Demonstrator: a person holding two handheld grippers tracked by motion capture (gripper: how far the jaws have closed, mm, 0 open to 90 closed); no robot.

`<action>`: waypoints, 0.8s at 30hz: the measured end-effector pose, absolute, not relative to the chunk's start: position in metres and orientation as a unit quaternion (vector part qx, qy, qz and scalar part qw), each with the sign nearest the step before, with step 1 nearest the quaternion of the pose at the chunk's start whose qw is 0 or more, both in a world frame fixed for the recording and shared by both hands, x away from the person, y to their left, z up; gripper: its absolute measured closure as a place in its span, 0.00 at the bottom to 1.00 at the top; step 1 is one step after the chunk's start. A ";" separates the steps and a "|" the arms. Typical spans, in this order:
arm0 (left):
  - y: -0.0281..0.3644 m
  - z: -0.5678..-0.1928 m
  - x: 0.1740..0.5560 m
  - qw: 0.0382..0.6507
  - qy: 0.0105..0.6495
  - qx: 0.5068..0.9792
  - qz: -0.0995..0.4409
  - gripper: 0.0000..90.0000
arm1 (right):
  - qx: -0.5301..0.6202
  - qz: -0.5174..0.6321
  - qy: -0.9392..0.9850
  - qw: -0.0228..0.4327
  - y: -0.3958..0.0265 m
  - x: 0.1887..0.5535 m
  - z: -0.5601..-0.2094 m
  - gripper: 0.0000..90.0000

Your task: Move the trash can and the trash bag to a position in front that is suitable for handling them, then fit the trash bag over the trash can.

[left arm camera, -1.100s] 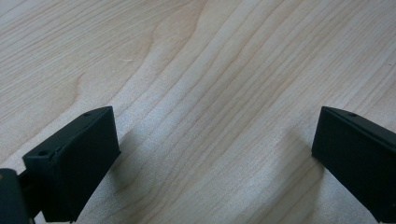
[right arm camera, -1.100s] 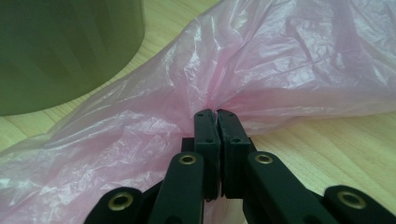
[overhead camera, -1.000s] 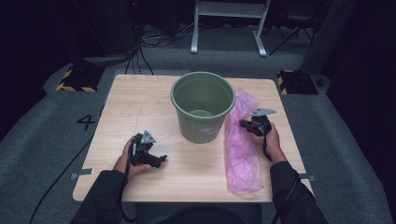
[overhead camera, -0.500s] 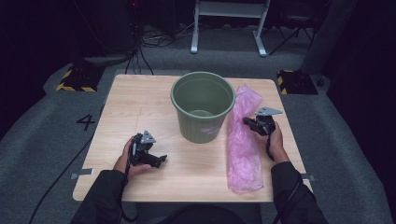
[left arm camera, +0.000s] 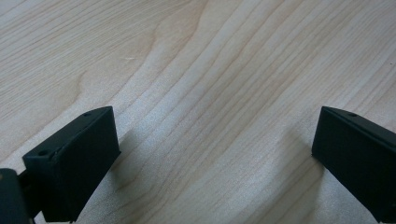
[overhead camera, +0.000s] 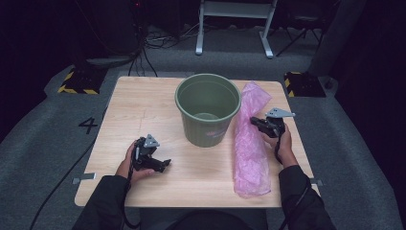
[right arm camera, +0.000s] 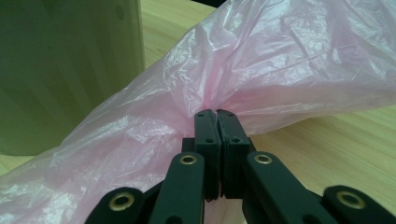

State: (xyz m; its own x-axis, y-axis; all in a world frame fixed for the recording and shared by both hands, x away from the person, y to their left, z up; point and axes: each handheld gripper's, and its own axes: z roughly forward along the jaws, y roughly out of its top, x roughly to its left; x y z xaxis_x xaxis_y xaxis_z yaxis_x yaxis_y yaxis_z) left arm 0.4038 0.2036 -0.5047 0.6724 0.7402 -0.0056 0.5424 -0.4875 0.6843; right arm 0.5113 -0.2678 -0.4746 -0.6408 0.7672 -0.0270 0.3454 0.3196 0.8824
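The right tongs (right arm camera: 216, 114) were pressed together on a fold of the long, crinkled, translucent pink plastic bag (overhead camera: 250, 139), the two black jaws meeting with the film gathered into a pucker right at their tips. In the high view those right tongs (overhead camera: 253, 121) reached in from the bag's outer side, held by the person's right hand (overhead camera: 284, 143), with the grey three-cornered plate on top. The pink plastic bag (right arm camera: 261, 74) lay stretched along the right side of the pale wooden counter (overhead camera: 143, 110), running from the far edge down almost to the near edge, its far end touching or just beside the round dark green plastic bucket (overhead camera: 208, 108). The bucket stood upright near the middle of the counter, open at the top, and in the right gripper view its green wall (right arm camera: 70, 70) rose close on the left, just beyond the bag. The left tongs (left arm camera: 215, 154) were spread wide, holding nothing, with bare wood grain of the counter (left arm camera: 196, 70) between the two black jaws. In the high view the left tongs (overhead camera: 165, 164) rested low over the near left part of the counter in the person's left hand (overhead camera: 130, 163), well apart from the bucket and the bag.
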 end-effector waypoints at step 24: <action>0.204 -0.505 0.404 0.336 0.380 0.849 0.148 0.00 | 0.302 0.521 0.753 0.266 -0.270 0.486 -0.435 0.98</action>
